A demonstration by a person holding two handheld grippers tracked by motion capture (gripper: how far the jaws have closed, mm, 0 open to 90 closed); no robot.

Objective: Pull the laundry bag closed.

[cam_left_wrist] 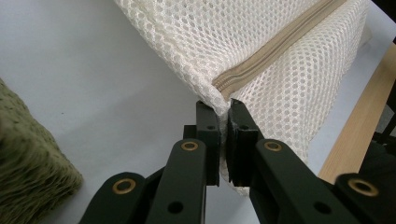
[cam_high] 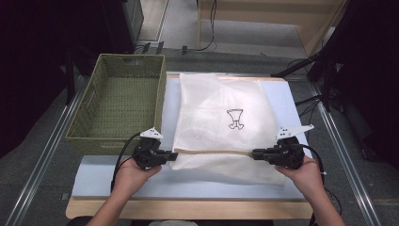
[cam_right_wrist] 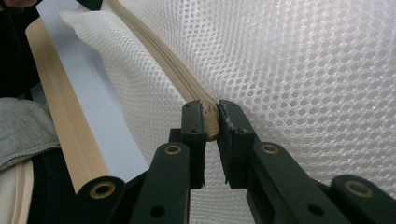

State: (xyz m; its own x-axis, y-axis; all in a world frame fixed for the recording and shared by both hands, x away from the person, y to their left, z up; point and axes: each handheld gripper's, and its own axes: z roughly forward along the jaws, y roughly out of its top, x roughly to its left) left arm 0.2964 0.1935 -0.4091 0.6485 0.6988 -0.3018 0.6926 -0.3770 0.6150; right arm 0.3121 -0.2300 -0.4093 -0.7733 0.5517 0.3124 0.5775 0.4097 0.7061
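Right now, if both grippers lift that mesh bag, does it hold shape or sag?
The mesh laundry bag will likely sag: thin netting already folds at the zipper. Probably light, since it lies flat. The pinched zipper ends look secure, but mesh could snag.

Bright table, dark surroundings, soft overhead light

The mesh bag [cam_high: 221,122] lies on the table [cam_high: 94,176], with the basket [cam_high: 120,101] just left of it.

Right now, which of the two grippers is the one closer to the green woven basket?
The left gripper: it holds the mesh bag beside the green basket; the right gripper holds its far side.
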